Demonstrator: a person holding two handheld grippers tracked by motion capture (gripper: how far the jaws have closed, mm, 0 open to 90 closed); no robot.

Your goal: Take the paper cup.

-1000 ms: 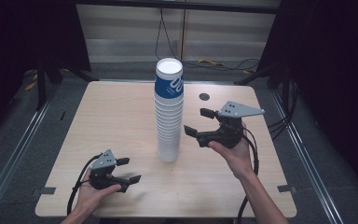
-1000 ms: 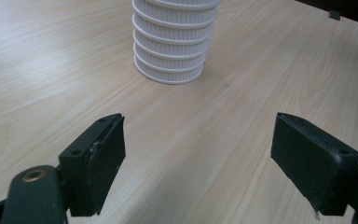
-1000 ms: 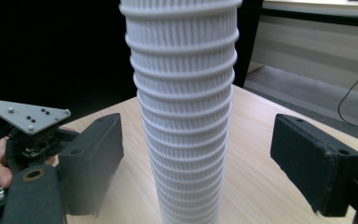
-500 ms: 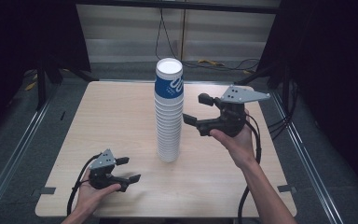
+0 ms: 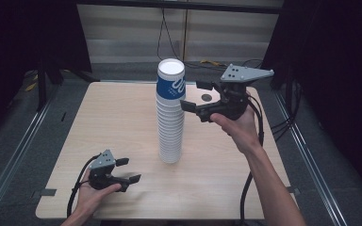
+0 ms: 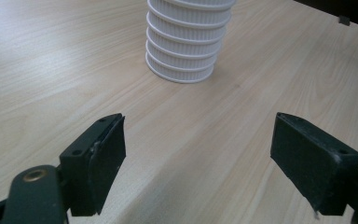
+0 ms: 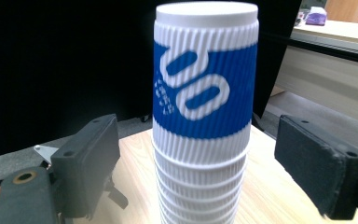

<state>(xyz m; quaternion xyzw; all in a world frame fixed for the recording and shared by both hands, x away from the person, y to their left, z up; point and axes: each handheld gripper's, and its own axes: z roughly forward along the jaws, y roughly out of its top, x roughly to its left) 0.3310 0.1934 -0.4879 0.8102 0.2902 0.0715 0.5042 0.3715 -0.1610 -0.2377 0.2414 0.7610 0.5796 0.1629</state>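
- The right gripper [image 5: 197, 95] has its jaws spread wide, one on each side of the top cup [image 7: 204, 79] of the stack, with a clear gap between each pad and the cup wall in the right gripper view; neither pad touches it.
- That top cup is white and ribbed, wears a blue band with white markings, and sits upside down with its flat base uppermost.
- The person's right hand [image 5: 238, 127] holds this gripper raised above the table, level with the top of the stack, and the grey three-cornered plate [image 5: 245, 73] rides on top of it.
- The left gripper [image 5: 127, 170] also has its jaws spread apart, with nothing between them but bare wood in the left gripper view.
- The left hand [image 5: 92, 195] holds it low, near the front left edge of the table [image 5: 122, 117], well apart from the stack.
- The stack of cups [image 5: 170, 122] stands upright near the middle of the light wooden table, its widest rim flat on the surface; its bottom cups [image 6: 182, 46] show ahead of the left gripper's jaws.
- A small dark round mark [image 5: 207, 97] lies on the tabletop behind the stack, near the right gripper.
- Black cables trail from both grippers toward the person's side.
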